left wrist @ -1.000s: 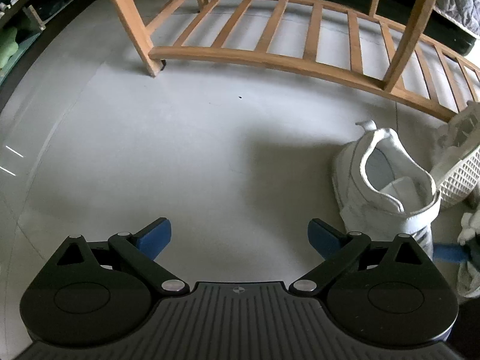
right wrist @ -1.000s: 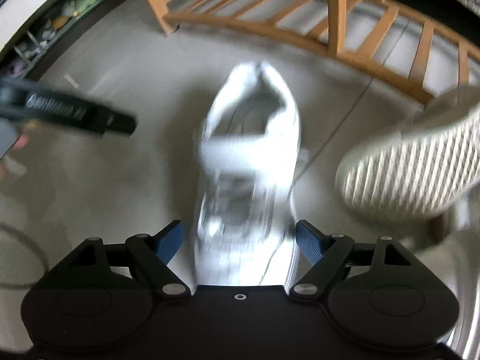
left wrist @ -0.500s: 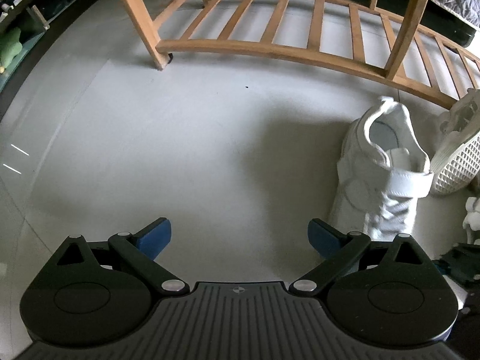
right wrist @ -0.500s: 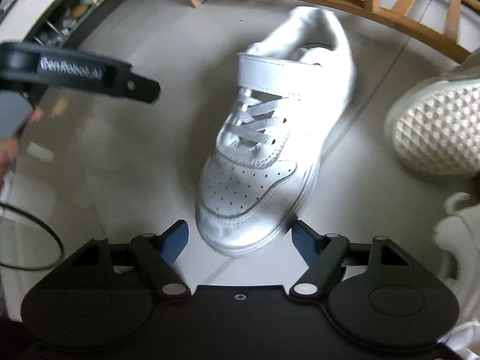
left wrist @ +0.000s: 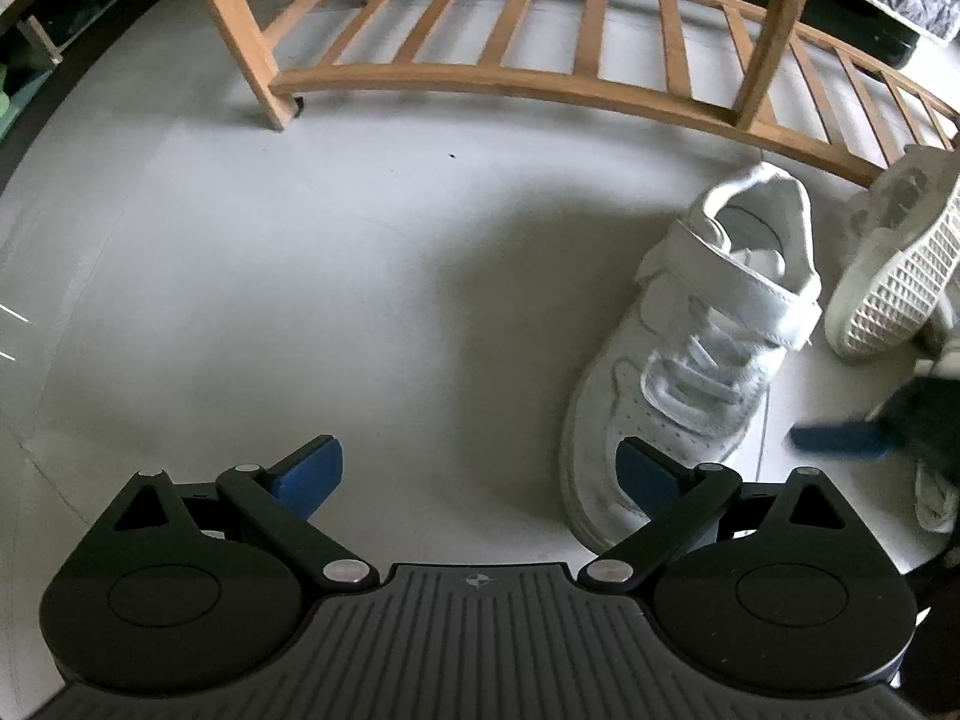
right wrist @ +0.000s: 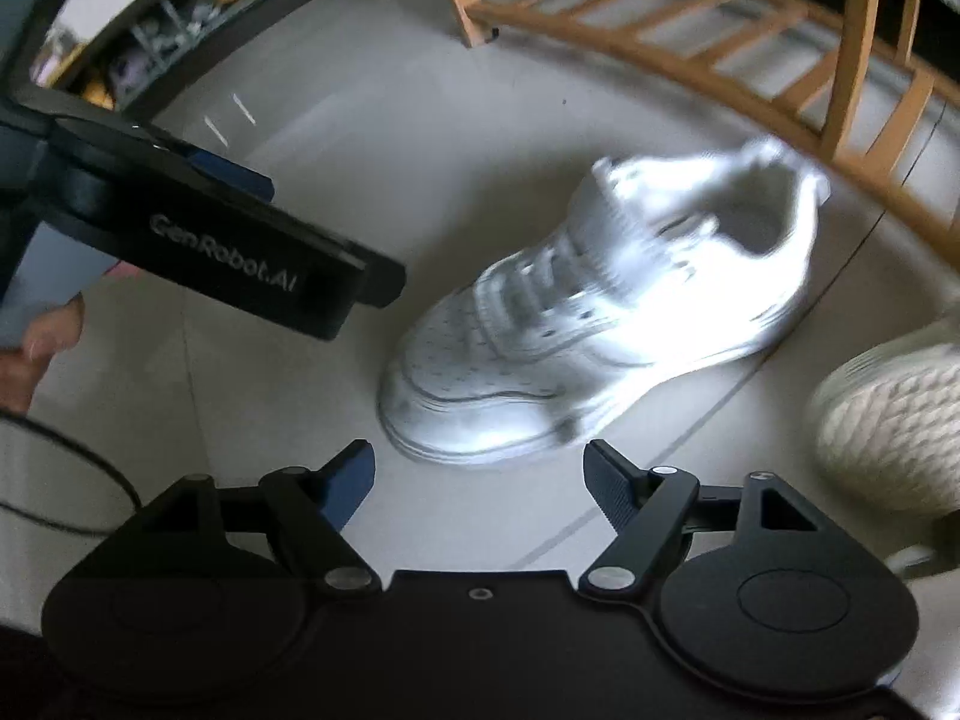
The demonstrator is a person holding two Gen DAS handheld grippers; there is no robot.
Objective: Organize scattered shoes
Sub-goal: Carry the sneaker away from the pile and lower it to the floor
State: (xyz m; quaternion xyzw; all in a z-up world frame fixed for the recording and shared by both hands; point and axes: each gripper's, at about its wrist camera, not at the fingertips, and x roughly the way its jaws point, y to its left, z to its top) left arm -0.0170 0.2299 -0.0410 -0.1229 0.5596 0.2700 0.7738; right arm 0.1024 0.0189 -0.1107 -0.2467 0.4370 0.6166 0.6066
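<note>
Pale grey tiled floor [left wrist: 312,276], indoor light. White leather low-top sneaker with laces and a wide strap [left wrist: 696,354] stands upright on its sole on the floor, toe toward the cameras, heel toward the slatted light-wood rack [left wrist: 540,78] behind it. Heel near the rack's front rail, not touching.

Just right of the sneaker in the left wrist view: a second shoe, off-white, tipped up so its waffle-pattern sole [left wrist: 894,294] faces the camera. Small gap between the two shoes. More white shoe material at the far right edge, too cut off to identify.

Left gripper [left wrist: 480,468]: blue-padded fingers spread wide, nothing between them, bare floor beneath. Its right finger overlaps the sneaker's toe in view; contact unclear.

Right gripper [right wrist: 480,474]: fingers apart, no object between the pads. Sneaker toe lies just beyond the fingertips, clear of them. View is motion-blurred.

Right wrist view also shows the left gripper's black body from the side, held in a person's hand [right wrist: 36,348] at the left edge.
</note>
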